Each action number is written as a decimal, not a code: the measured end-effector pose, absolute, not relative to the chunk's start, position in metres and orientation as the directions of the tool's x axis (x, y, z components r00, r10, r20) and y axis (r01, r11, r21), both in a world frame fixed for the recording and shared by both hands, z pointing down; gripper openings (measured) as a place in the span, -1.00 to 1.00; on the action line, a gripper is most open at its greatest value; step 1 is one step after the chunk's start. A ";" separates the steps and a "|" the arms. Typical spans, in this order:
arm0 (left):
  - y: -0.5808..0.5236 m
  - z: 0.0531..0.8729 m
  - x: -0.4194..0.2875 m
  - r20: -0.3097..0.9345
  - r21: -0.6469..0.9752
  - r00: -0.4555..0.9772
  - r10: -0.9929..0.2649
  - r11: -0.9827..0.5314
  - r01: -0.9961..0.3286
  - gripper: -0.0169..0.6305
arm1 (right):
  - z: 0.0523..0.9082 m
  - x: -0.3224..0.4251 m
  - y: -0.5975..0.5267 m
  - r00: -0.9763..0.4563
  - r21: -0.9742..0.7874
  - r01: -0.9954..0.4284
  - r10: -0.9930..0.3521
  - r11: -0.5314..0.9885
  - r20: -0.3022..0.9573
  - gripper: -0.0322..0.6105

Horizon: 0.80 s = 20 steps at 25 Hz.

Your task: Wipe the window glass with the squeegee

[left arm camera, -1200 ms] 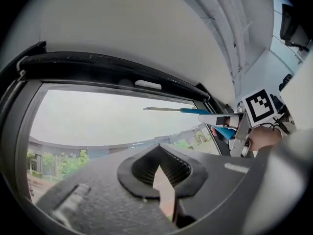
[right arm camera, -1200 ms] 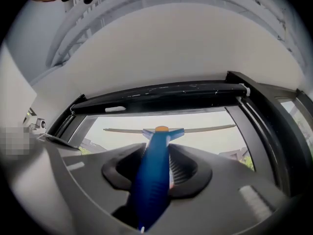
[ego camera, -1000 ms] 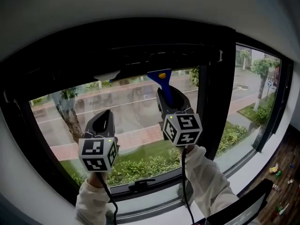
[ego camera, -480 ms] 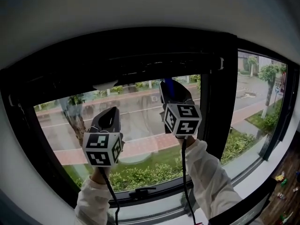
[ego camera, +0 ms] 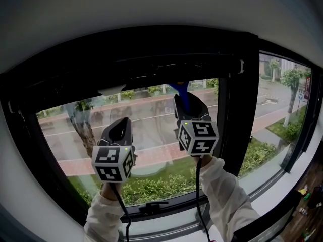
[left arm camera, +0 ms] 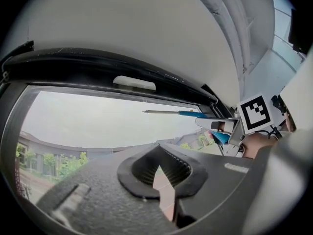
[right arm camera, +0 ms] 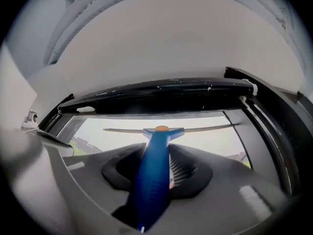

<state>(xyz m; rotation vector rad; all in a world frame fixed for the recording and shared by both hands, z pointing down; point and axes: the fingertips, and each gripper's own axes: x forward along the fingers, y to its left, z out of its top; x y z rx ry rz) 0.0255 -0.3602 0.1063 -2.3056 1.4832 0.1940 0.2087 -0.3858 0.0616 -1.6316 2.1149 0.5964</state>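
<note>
My right gripper [ego camera: 187, 103] is shut on the handle of a blue squeegee [ego camera: 180, 89], held up against the window glass [ego camera: 151, 116]. In the right gripper view the squeegee [right arm camera: 159, 134] runs up between the jaws of that gripper [right arm camera: 157, 180]. Its thin blade lies level just under the black top frame [right arm camera: 161, 93]. My left gripper [ego camera: 121, 126] is raised beside it to the left, apart from the squeegee, jaws together on nothing. From the left gripper view, the squeegee's blade [left arm camera: 168, 112] shows at the right, past that gripper [left arm camera: 159, 174].
A thick black upright [ego camera: 237, 110] bounds the pane on the right, with another pane beyond. A white fitting [ego camera: 112, 91] sits under the top frame. A black window handle [ego camera: 151, 205] lies on the bottom frame. Trees, road and lawn show outside.
Both grippers have risen against the pane. The squeegee's head, in plain sight below the top frame a second ago, now sits right up at that frame.
</note>
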 end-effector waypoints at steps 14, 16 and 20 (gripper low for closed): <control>-0.365 0.173 0.033 -0.241 -0.202 0.430 -0.870 -0.388 -0.899 -0.95 | 0.130 0.208 -0.381 -0.247 0.087 -0.968 -0.835 0.235 -0.492 -0.45; -0.365 0.183 0.034 -0.228 -0.205 0.425 -0.876 -0.383 -0.901 -0.94 | 0.141 0.208 -0.380 -0.246 0.087 -0.969 -0.839 0.233 -0.485 -0.44; -0.367 0.203 0.036 -0.207 -0.191 0.424 -0.881 -0.389 -0.901 -0.95 | 0.161 0.208 -0.379 -0.240 0.083 -0.970 -0.845 0.229 -0.478 -0.45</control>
